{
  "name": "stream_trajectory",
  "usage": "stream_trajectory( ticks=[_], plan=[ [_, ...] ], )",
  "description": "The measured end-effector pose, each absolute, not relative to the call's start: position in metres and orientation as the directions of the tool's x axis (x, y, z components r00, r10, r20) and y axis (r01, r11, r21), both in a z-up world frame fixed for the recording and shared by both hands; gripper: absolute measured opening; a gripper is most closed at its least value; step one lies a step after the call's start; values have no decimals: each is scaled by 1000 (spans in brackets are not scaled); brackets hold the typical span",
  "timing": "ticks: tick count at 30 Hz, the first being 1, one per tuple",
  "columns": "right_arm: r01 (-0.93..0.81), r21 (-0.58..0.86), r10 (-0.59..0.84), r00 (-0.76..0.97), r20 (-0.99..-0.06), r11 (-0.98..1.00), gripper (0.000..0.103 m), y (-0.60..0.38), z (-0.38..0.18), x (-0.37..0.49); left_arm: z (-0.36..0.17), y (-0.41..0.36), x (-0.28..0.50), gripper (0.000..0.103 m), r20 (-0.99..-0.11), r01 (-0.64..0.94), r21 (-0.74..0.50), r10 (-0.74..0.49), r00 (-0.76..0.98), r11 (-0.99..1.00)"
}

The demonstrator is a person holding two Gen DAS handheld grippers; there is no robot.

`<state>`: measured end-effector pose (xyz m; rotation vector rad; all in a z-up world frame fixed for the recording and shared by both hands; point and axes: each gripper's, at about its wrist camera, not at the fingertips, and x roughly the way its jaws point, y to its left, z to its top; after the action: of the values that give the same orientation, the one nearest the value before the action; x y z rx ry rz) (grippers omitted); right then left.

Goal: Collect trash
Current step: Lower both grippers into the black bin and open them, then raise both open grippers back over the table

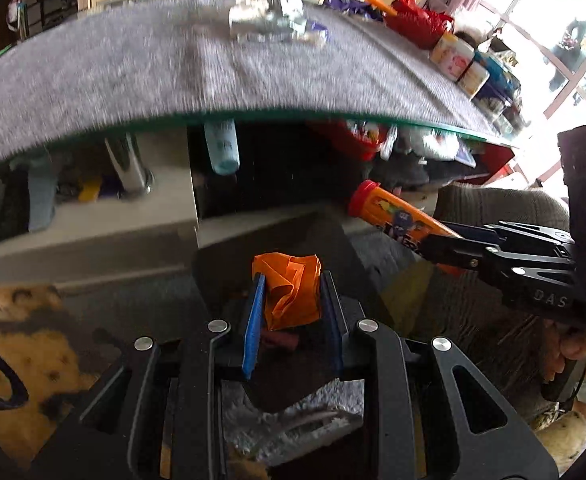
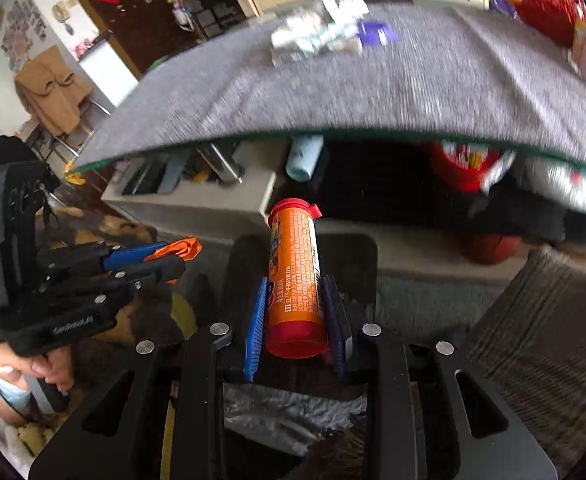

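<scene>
Right now your left gripper (image 1: pixel 293 312) is pinching a crumpled orange paper wrapper (image 1: pixel 289 292), while your right gripper (image 2: pixel 297 320) is clamping an orange cylindrical candy tube with red caps (image 2: pixel 295 276).

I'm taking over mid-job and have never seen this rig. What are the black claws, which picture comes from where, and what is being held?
No robot arm here: a person holds two handheld grippers, each with a fisheye camera looking forward along its two fingers.

The left wrist view shows the left gripper shut on a crumpled orange paper. The right wrist view shows the right gripper shut on an orange candy tube with a red cap. Each gripper also appears at the side of the other's view.

Ahead is a table with a grey cloth. On it lie crumpled clear and white wrappers, probably trash left to collect. A lower shelf beneath holds clutter.
</scene>
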<state>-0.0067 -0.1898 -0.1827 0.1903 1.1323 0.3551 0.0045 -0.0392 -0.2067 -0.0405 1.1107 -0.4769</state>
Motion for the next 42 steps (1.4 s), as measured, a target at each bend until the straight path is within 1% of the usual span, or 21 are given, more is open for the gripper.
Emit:
stream_trajectory(
  ticks=[7,13,17,20,22,23,24,25,27,28,30,31,33,35,39,42],
  plan=[
    [-141,344,371,302,-878,928,29,-183,-212,-7,-242,-44,-1,25,-887,336,-271,-370,276,902],
    [-133,326,351,258,-900,936,29,-175,-226,-2,-257,-45,-1,26,-904,334,-266,-354,240,904],
    [-127,334,356,256,-899,934,30,-174,-228,2,-262,-44,3,29,-909,328,-271,-353,223,905],
    [-118,344,363,259,-895,932,30,-177,-229,4,-263,-43,5,35,-908,323,-277,-356,220,905],
    [-109,344,361,264,-894,932,38,-179,-229,6,-262,-42,6,37,-908,321,-275,-355,223,906],
    [-103,343,358,269,-894,934,46,-181,-229,6,-262,-42,6,40,-908,321,-272,-352,226,907],
    [-95,343,356,278,-892,935,50,-183,-227,6,-261,-42,5,44,-908,321,-268,-350,230,908],
    [-89,345,356,285,-890,934,51,-185,-226,6,-260,-41,6,46,-908,321,-267,-349,233,909],
    [-76,349,356,299,-886,934,56,-188,-224,6,-255,-41,5,53,-906,321,-263,-347,242,910],
    [-67,350,353,310,-883,934,57,-191,-221,6,-253,-40,5,55,-905,321,-261,-346,246,910],
    [-56,351,349,329,-877,935,65,-195,-215,6,-245,-39,5,66,-902,322,-254,-343,262,912],
    [-56,354,351,343,-871,934,67,-197,-210,6,-240,-38,5,68,-900,324,-249,-342,272,913],
    [-62,355,351,375,-858,933,74,-201,-197,7,-227,-36,5,76,-891,332,-235,-339,302,914],
    [-71,345,343,410,-845,936,79,-204,-182,9,-213,-34,6,82,-881,337,-219,-334,334,916],
    [-85,325,324,483,-813,942,79,-214,-149,16,-180,-24,13,89,-852,333,-205,-335,401,920],
    [-92,305,307,524,-795,948,79,-221,-128,24,-160,-17,23,90,-834,326,-204,-338,437,923]
  ],
)
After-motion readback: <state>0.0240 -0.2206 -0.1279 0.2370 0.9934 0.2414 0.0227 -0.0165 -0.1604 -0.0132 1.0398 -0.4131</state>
